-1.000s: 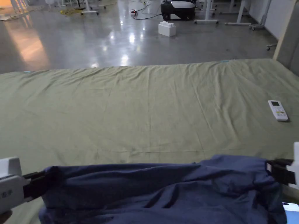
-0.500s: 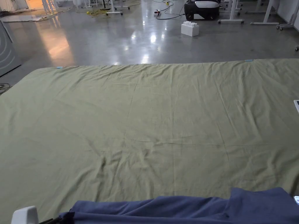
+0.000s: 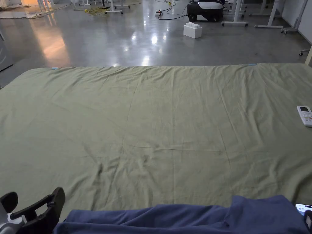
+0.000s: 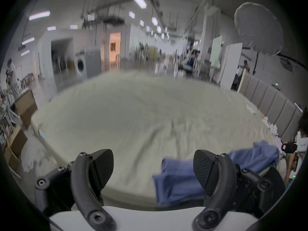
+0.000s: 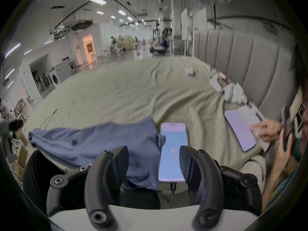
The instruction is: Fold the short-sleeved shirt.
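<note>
Left hand-held gripper (image 4: pixel 153 169): jaws spread wide, nothing between them, touching nothing. In the left gripper view its two black ribbed pads (image 4: pixel 103 166) fill the lower frame, with the green bed sheet (image 4: pixel 133 118) showing in the gap. In the head view it sits at the lower left corner (image 3: pixel 33 210), just left of the shirt's end and apart from it.

Right hand-held gripper (image 5: pixel 154 163): jaws likewise spread wide, gripping nothing. In the right gripper view the left jaw lies in front of the shirt's lower edge; whether it touches the cloth cannot be told. The right jaw overlaps the lower right corner of a lit phone (image 5: pixel 173 151) in the picture.

Short-sleeved shirt (image 3: pixel 189 218): blue, bunched in a long band along the bottom edge of the head view, lying on the near edge of the bed. In the right gripper view it occupies the lower left centre (image 5: pixel 100 144), its right edge touching the phone. In the left gripper view it lies at lower right (image 4: pixel 180 183).

Surroundings: a white remote (image 3: pixel 304 115) at the right edge of the head view, well apart from the shirt. A second phone (image 5: pixel 240 129) lies at the right of the right gripper view, with a person's hand (image 5: pixel 268 131) beside it. A grey padded headboard (image 5: pixel 241 59) runs along the upper right.
</note>
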